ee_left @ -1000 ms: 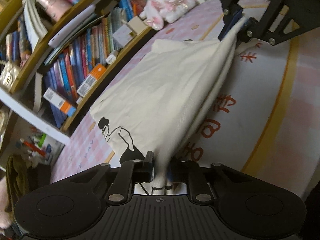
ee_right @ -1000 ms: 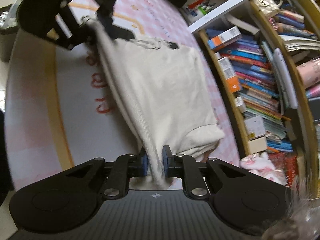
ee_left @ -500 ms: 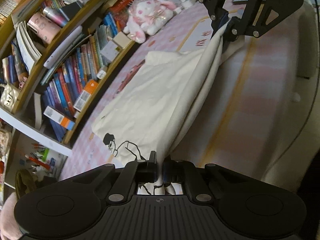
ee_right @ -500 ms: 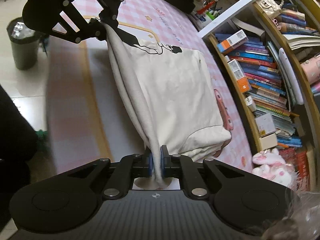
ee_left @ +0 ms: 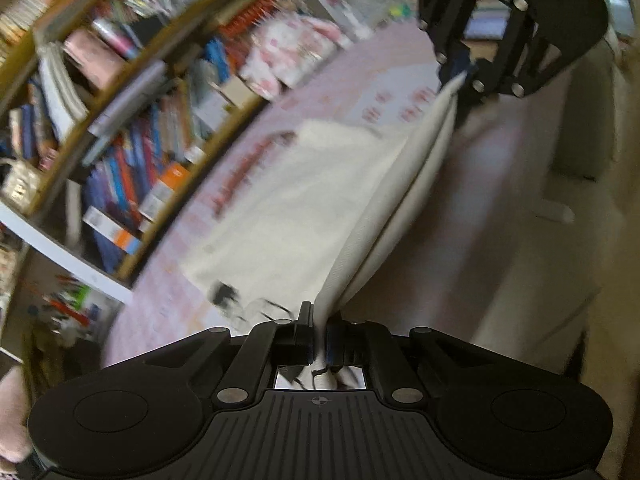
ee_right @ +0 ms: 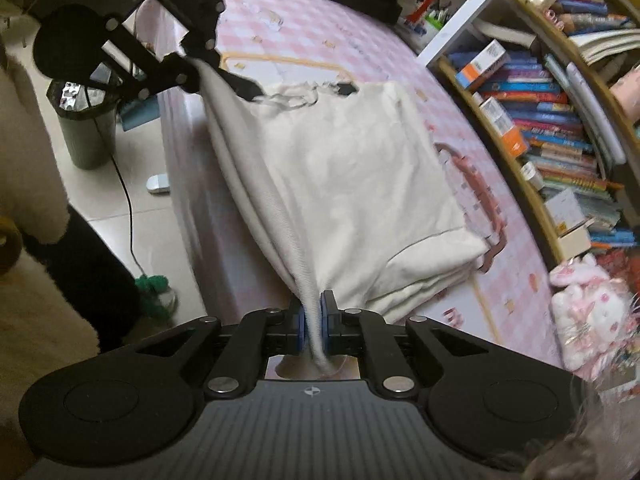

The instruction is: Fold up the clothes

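Observation:
A cream garment with a black line drawing (ee_right: 344, 168) is stretched between both grippers, its near edge lifted and pulled taut, its far part lying on the pink checked bed cover (ee_right: 304, 36). My left gripper (ee_left: 318, 340) is shut on one end of that edge; it shows in the right wrist view (ee_right: 196, 68) at the top left. My right gripper (ee_right: 313, 322) is shut on the other end; it shows in the left wrist view (ee_left: 460, 80) at the top right. The garment (ee_left: 304, 200) is blurred in the left wrist view.
A curved wooden bookshelf (ee_right: 560, 112) full of books runs along the bed's far side. A pink plush toy (ee_right: 592, 312) lies by it. Beyond the bed's near edge are a tiled floor, a dark bin (ee_right: 86, 128) and a cable (ee_right: 128, 216).
Both grippers have lifted the held edge and drawn it back toward the bed's near side, past the edge over the floor. The garment's far part stays on the bed.

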`<state>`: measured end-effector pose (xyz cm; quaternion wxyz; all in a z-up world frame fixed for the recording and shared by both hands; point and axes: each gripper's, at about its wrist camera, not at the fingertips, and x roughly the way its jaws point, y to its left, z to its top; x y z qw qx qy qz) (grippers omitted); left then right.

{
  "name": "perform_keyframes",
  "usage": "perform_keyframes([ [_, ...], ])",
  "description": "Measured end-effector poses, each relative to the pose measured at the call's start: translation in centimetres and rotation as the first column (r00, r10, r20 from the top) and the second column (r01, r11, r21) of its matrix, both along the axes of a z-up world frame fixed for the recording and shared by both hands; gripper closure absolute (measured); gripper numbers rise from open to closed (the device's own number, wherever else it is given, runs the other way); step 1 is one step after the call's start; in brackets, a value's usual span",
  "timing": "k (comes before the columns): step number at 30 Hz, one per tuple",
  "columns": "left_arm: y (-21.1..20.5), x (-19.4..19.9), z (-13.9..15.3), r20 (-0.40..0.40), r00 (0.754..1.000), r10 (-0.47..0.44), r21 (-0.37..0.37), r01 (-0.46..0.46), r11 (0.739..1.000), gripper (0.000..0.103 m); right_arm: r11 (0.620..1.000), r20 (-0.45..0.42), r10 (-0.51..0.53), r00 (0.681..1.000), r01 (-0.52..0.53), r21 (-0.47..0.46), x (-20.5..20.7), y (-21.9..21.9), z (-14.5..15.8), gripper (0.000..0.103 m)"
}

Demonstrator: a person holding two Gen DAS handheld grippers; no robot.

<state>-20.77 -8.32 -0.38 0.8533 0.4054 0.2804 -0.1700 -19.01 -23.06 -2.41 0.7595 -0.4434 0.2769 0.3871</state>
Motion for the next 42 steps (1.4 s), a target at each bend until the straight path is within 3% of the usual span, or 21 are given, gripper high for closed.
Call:
perform_keyframes([
  [7, -0.1, 4.4, 4.3, 0.179, 0.983, 0.032, -0.029, -0.027, 0.999, 0.096, 0.997, 0.148, -0.033, 0.988, 0.022, 0.074, 3.2, -0.2, 5.5, 0.096],
  [12, 0.3, 9.3, 4.4, 0.219, 0.974, 0.058, -0.051, -0.048, 0.998, 0.096, 0.992, 0.206, -0.088, 0.974, 0.067, 0.109, 7.6, 0.7, 7.2, 0.096],
  [19, 1.1, 15.6, 3.7, 0.150, 0.987, 0.064, -0.059, -0.056, 0.997, 0.096, 0.988, 0.203, -0.134, 0.970, 0.116, 0.098, 13.5, 2.6, 6.9, 0.096],
  [29, 3.0, 21.2, 0.1, -0.005, 0.999, 0.053, -0.060, -0.053, 0.997, 0.089, 0.991, 0.100, -0.136, 0.986, 0.134, 0.027, 21.6, 4.9, 3.3, 0.096],
  [31, 3.5, 21.9, -0.4, -0.025, 0.998, 0.061, -0.063, -0.062, 0.996, 0.081, 0.983, 0.101, -0.182, 0.978, 0.178, 0.053, 22.4, 4.7, 3.0, 0.095],
  [33, 4.1, 22.4, -0.9, -0.029, 0.996, 0.085, -0.050, -0.086, 0.995, 0.054, 0.972, 0.100, -0.228, 0.968, 0.221, 0.079, 23.2, 4.5, 2.6, 0.089],
  [35, 5.1, 22.7, -1.2, -0.028, 0.993, 0.111, -0.042, -0.112, 0.993, 0.040, 0.959, 0.099, -0.273, 0.957, 0.263, 0.104, 24.0, 4.2, 2.2, 0.078],
  [37, 6.4, 22.8, -1.1, -0.034, 0.990, 0.140, -0.056, -0.142, 0.988, 0.039, 0.944, 0.096, -0.318, 0.943, 0.305, 0.130, 24.8, 4.0, 1.8, 0.060],
  [40, 9.5, 23.0, -0.6, -0.078, 0.974, 0.215, -0.141, -0.224, 0.964, 0.039, 0.916, 0.090, -0.383, 0.919, 0.365, 0.167, 26.1, 3.7, 1.2, 0.055],
  [42, 11.7, 22.9, 0.1, -0.149, 0.958, 0.245, -0.295, -0.279, 0.914, 0.040, 0.894, 0.085, -0.426, 0.901, 0.405, 0.192, 26.9, 3.4, 0.8, 0.053],
])
